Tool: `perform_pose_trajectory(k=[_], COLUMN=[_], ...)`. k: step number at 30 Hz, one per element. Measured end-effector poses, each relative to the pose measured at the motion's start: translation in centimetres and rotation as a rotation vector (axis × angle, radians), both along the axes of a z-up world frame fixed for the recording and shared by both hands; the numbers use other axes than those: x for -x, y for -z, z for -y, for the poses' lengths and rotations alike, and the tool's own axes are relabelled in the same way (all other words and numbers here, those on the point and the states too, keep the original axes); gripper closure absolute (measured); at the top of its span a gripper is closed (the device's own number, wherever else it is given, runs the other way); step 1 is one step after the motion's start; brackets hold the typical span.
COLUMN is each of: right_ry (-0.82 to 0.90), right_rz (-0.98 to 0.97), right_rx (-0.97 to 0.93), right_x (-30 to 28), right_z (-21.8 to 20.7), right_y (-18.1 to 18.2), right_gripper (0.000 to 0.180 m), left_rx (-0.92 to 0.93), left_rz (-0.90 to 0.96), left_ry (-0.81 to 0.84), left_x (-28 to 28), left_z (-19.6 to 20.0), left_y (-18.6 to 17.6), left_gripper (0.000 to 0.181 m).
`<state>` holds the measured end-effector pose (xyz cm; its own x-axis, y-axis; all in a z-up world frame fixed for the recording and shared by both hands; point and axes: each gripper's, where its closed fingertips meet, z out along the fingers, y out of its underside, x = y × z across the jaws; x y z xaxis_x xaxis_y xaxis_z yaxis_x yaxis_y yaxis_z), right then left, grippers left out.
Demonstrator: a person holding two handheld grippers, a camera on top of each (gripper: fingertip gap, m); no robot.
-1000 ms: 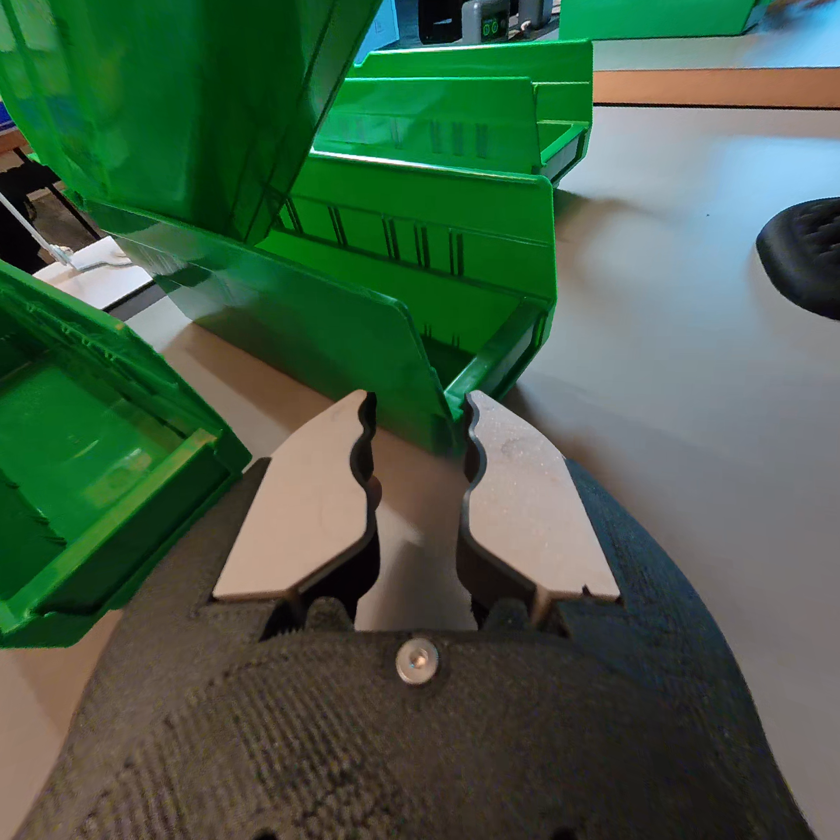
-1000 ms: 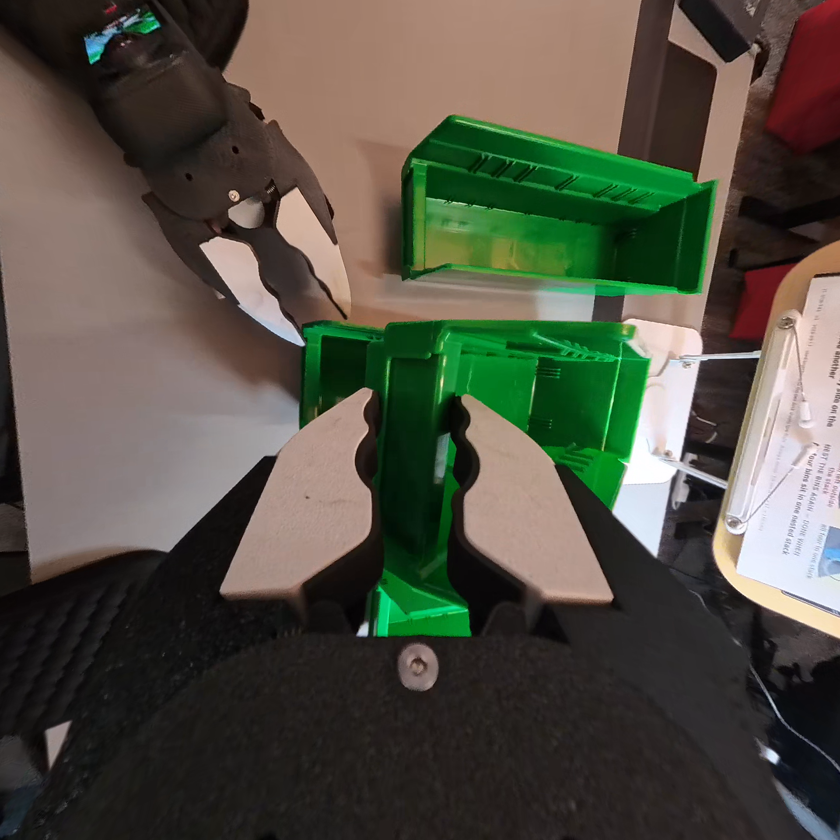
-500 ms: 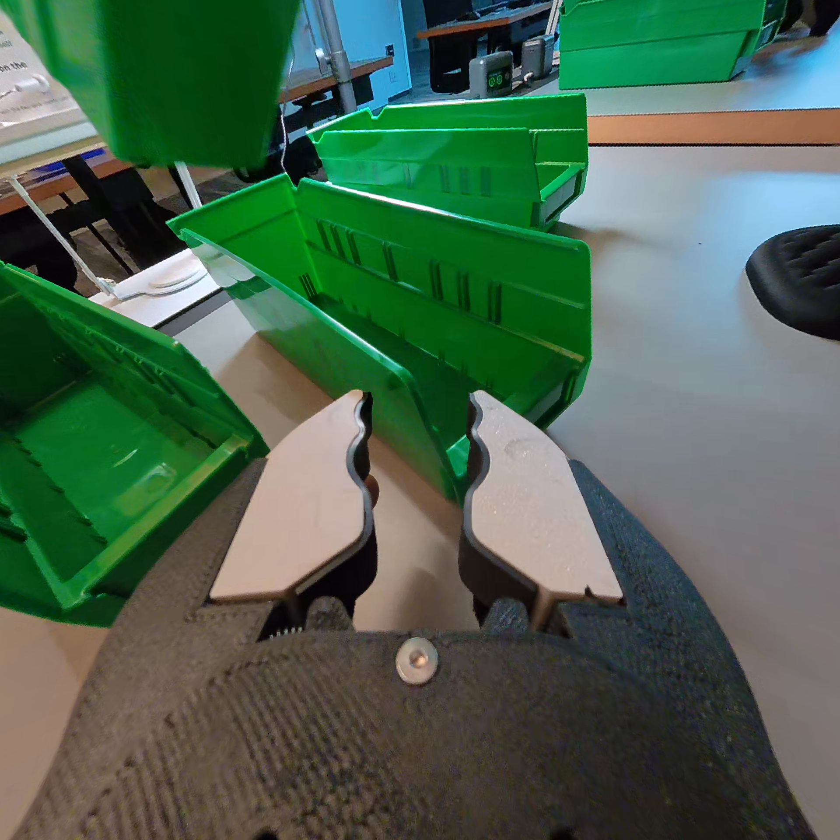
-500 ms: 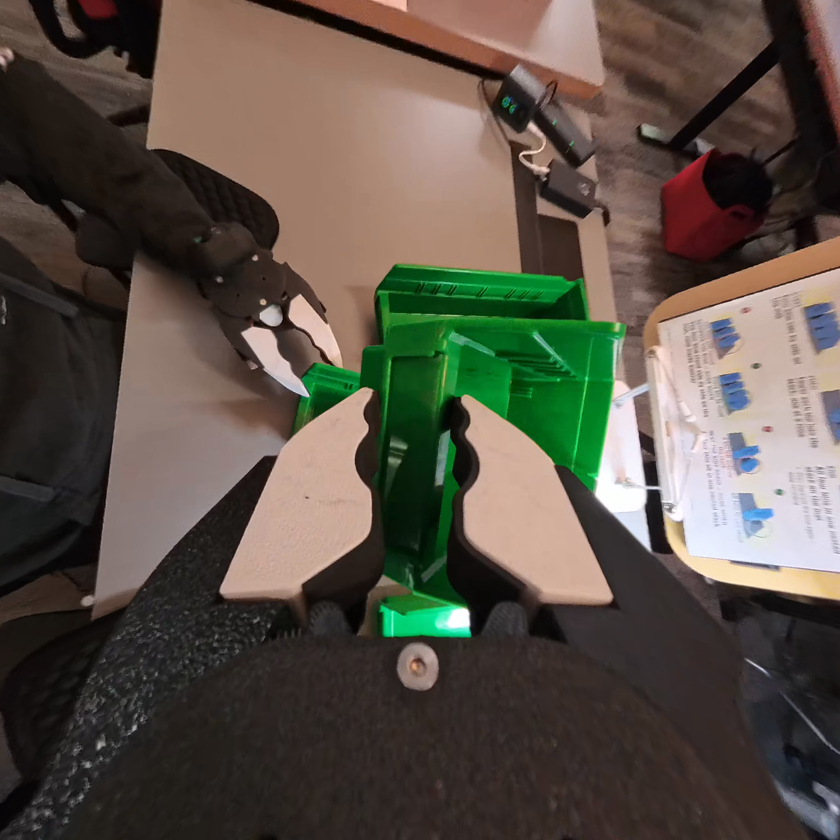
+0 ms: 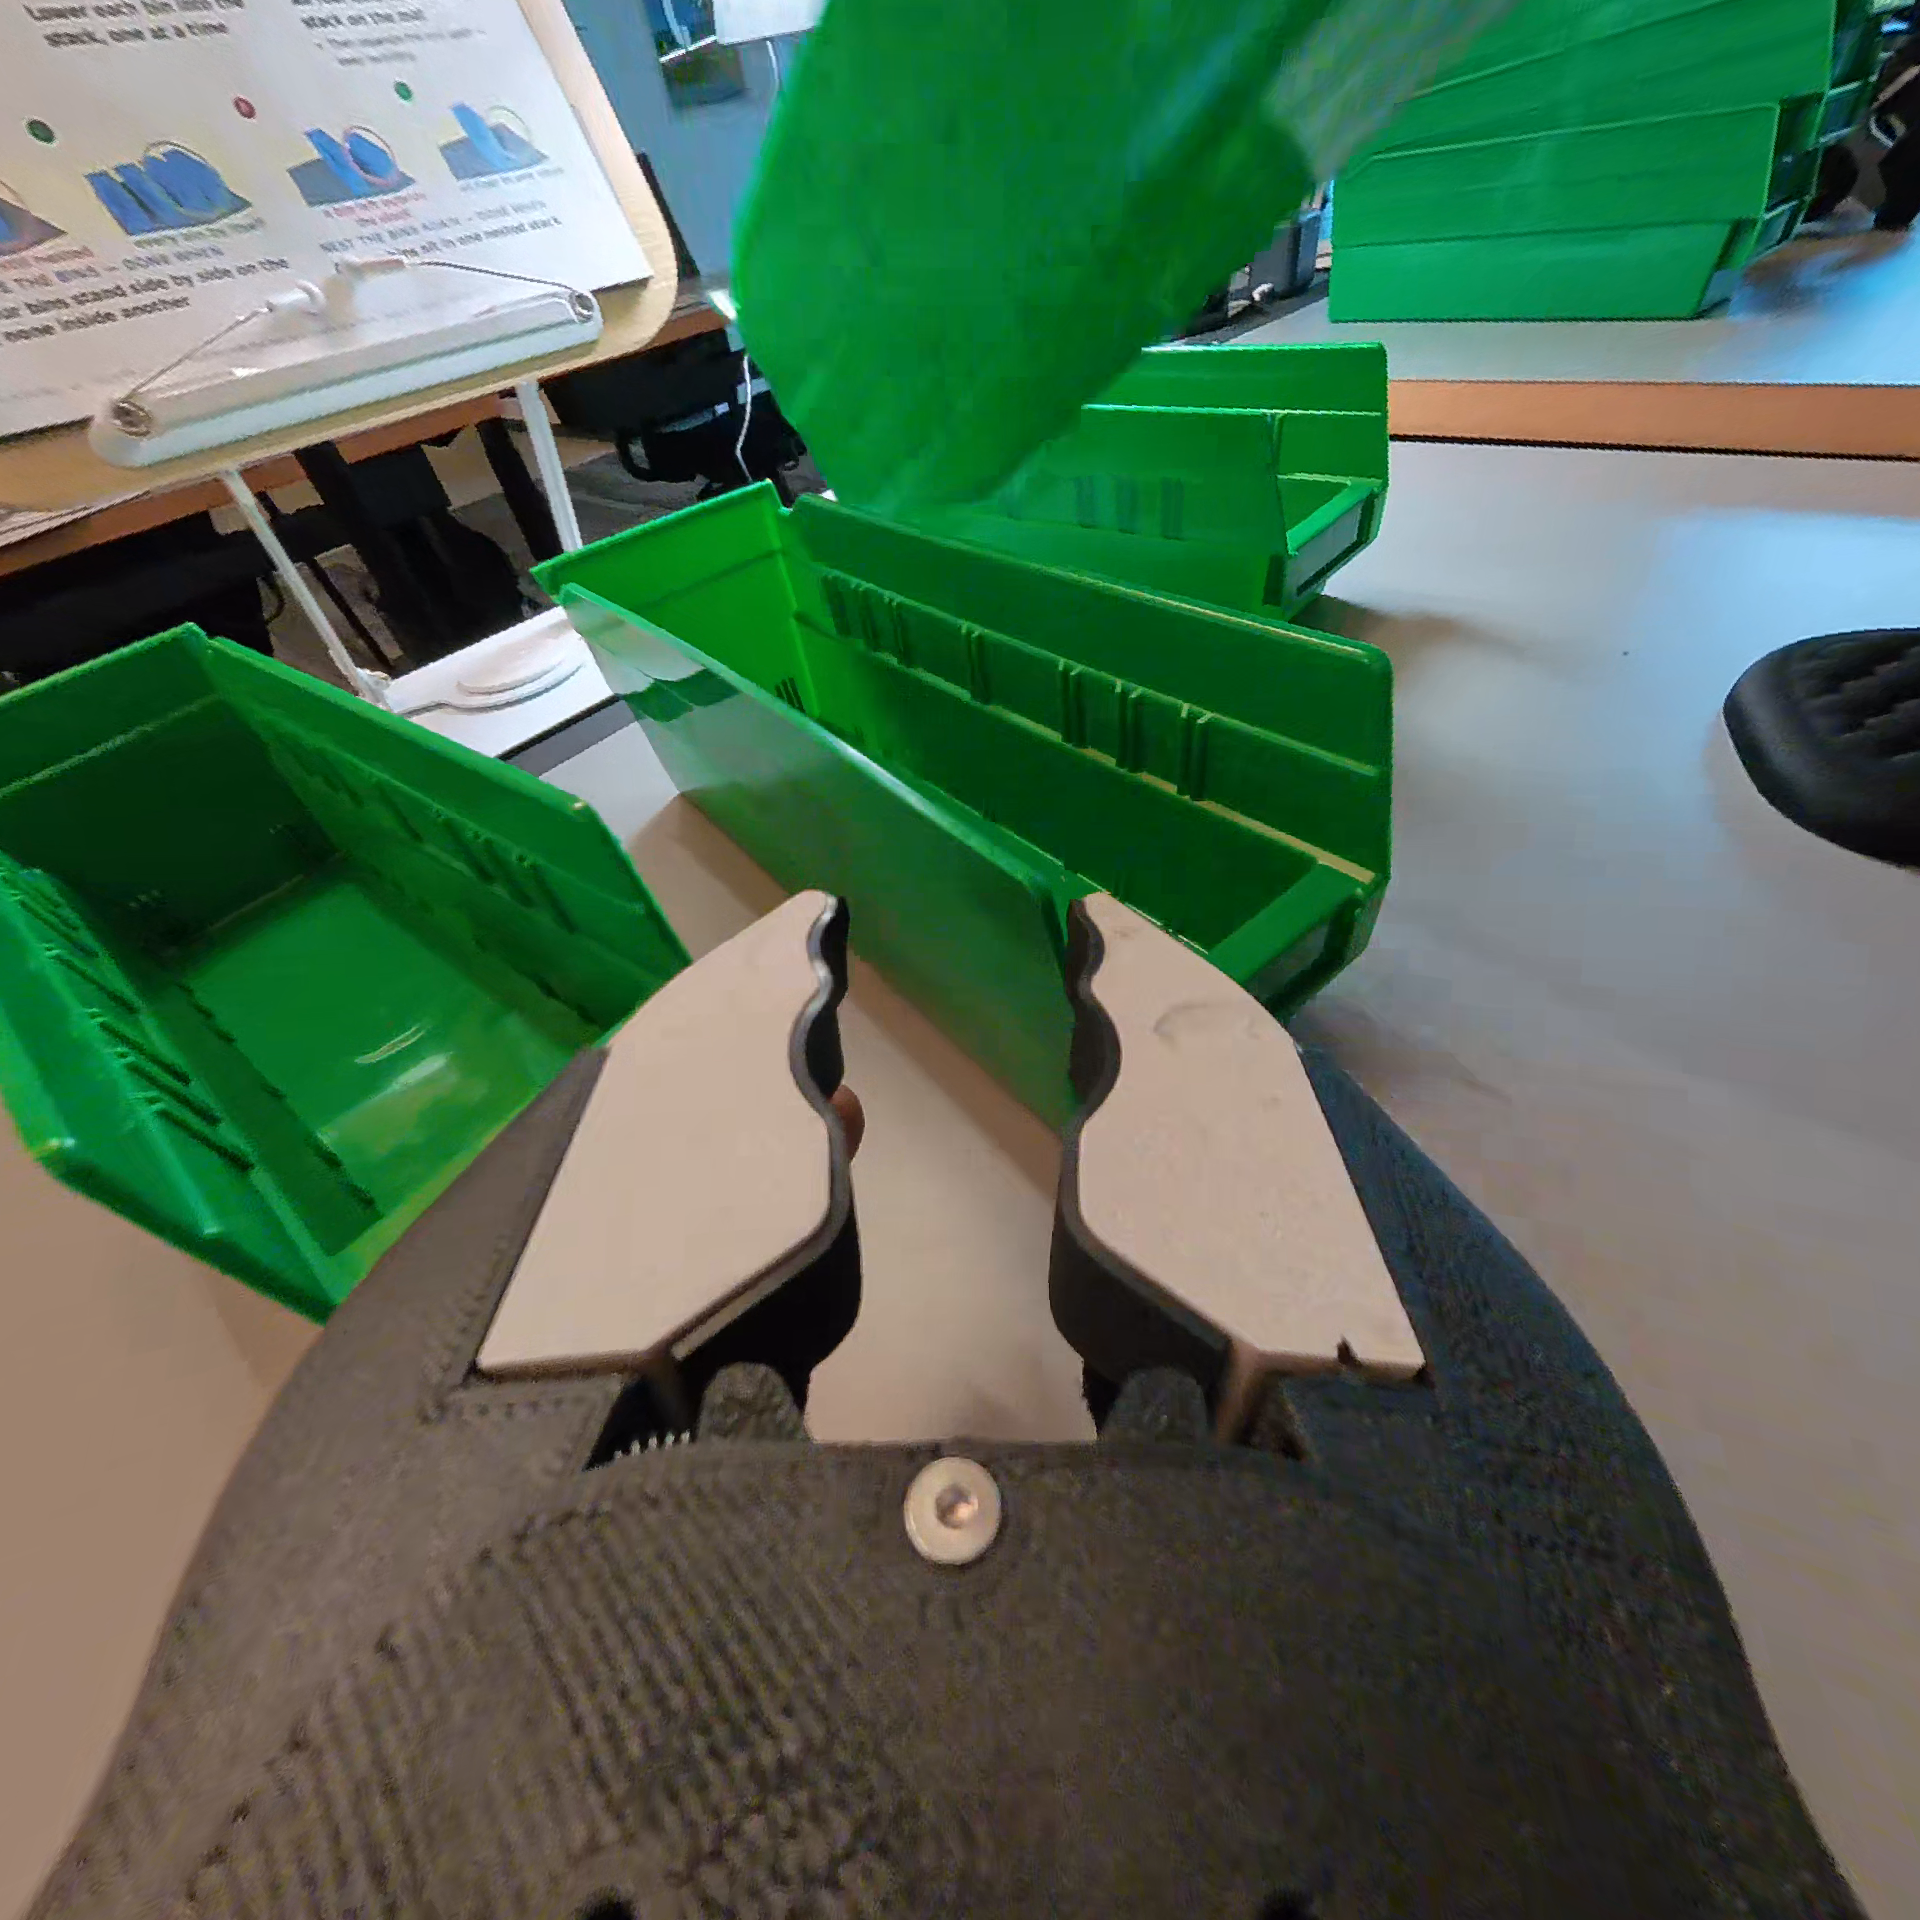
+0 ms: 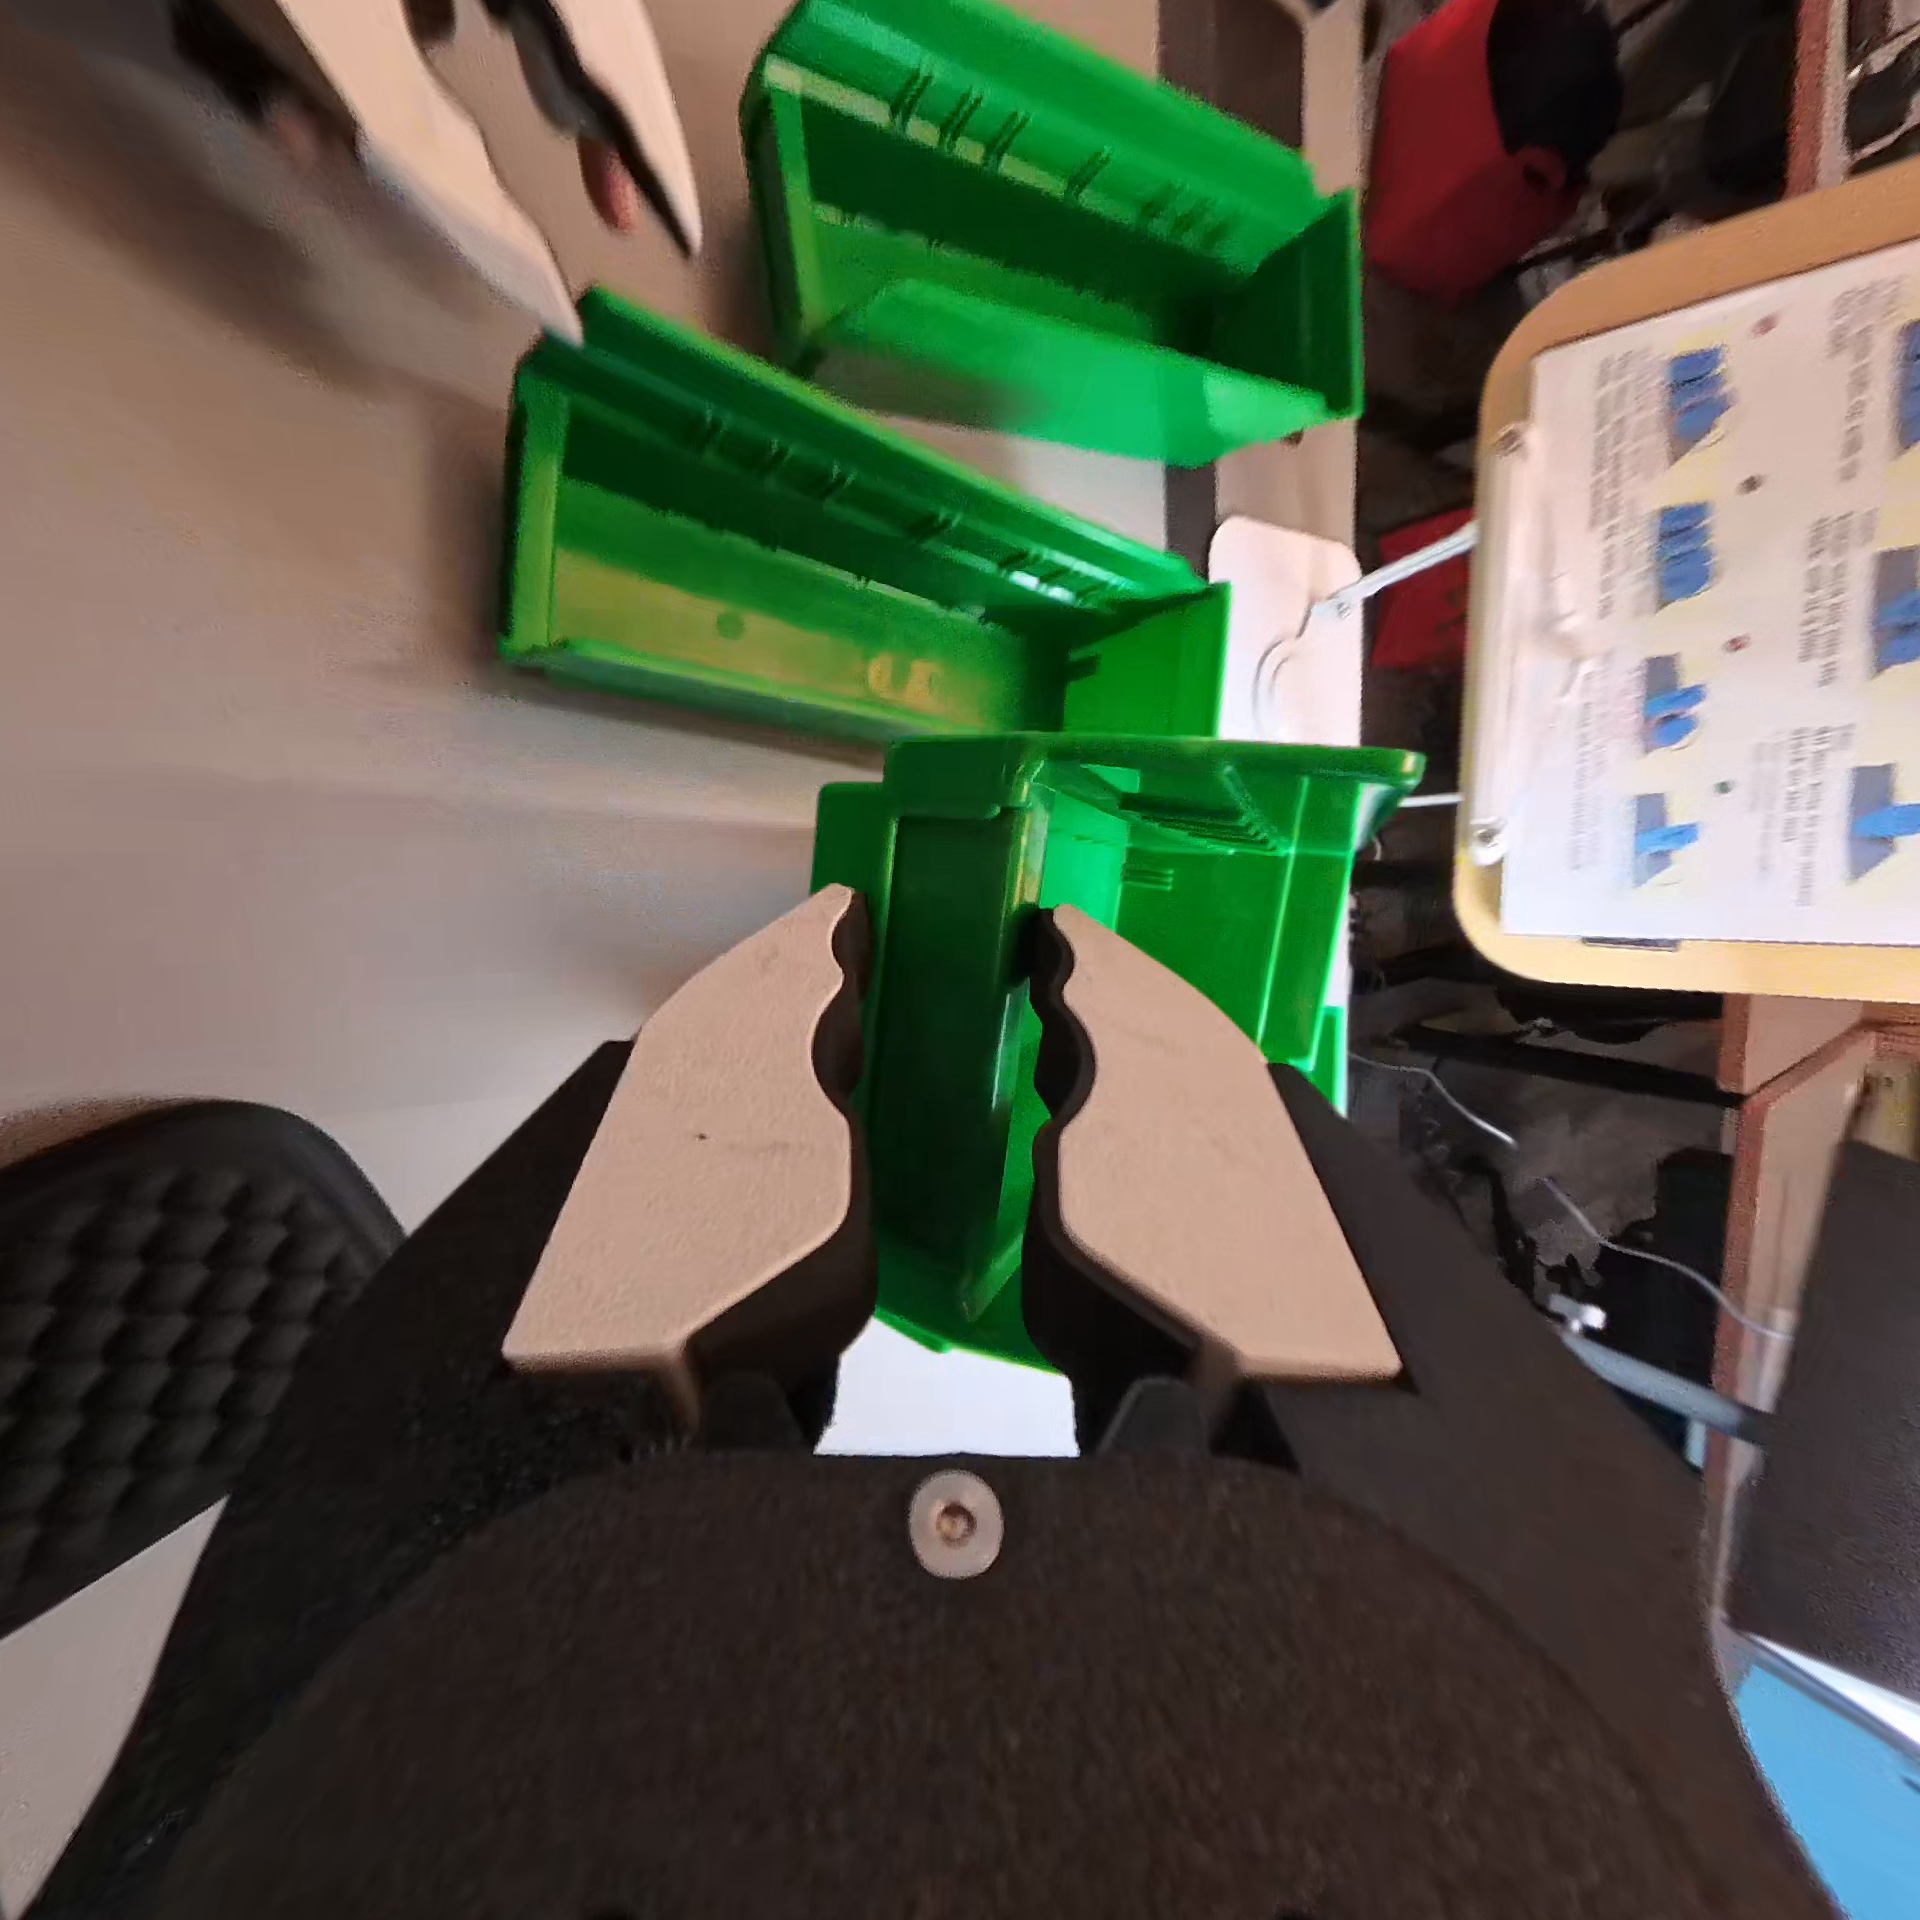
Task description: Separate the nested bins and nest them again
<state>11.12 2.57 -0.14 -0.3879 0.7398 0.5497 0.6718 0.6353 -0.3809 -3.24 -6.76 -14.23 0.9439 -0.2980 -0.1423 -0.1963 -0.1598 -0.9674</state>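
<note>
We carry lifted bin [image 6: 1049, 935] in clamped right claw [image 6: 945, 1039] to nest | left claw [image 5: 951, 1018] parted, empty, beside middle bin [image 5: 1039, 790] on worktop [image 5: 1610, 1091]

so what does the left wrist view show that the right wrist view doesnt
Only the left wrist view shows the left gripper open around the near wall of the long bin, plus a third bin on the table.

Only the right wrist view shows the right gripper shut on the lifted bin.

Both show the long bin, another bin beyond it, and the instruction board.
</note>
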Motion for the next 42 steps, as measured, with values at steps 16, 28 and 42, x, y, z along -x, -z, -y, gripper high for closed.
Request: perform_pose_trajectory(k=[16, 28, 42], right_ry=[-0.049, 0.018, 0.205], right_rz=[-0.026, 0.054, -0.618], right_rx=[-0.262, -0.181, 0.335], right_x=[3.1, 3.4, -0.7], right_z=[-3.5, -6.2, 0.8], right_y=[15.4, 20.4, 10.3], right_gripper=[0.149, 0.144, 0.128], left_rx=[-0.003, -0.002, -0.012], left_rz=[0.015, 0.005, 0.009], left_ry=[-0.021, -0.015, -0.022], left_x=[1.1, 1.0, 1.2], left_z=[0.1, 0.3, 0.3], left_y=[-0.1, 0.0, -0.3], left_gripper=[0.138, 0.139, 0.138])
